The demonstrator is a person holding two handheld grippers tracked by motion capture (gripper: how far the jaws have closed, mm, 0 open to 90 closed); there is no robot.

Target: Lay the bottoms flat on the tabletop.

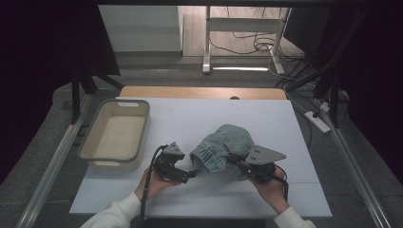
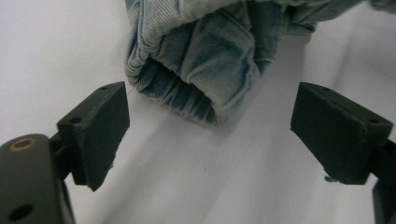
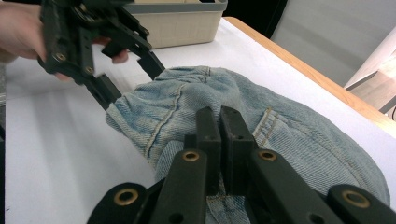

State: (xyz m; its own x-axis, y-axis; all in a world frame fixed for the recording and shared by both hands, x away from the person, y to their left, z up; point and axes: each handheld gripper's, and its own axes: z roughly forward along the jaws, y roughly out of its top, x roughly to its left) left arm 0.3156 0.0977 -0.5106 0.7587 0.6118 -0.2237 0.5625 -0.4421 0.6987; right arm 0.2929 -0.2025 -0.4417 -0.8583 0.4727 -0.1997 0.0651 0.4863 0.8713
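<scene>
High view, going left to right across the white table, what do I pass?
Beige tub → left gripper, jaws open toward the garment's elastic edge → bunched denim garment → right gripper, jaws shut on the denim's right side, its grey plate and the hand trailing off further right.

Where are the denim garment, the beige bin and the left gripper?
denim garment point(image 1: 223, 149): high view, middle of the bunched fabric.
beige bin point(image 1: 140, 137): high view, right wall.
left gripper point(image 2: 210, 135): left gripper view, midway between its open fingertips, short of the garment's gathered cuff.
</scene>
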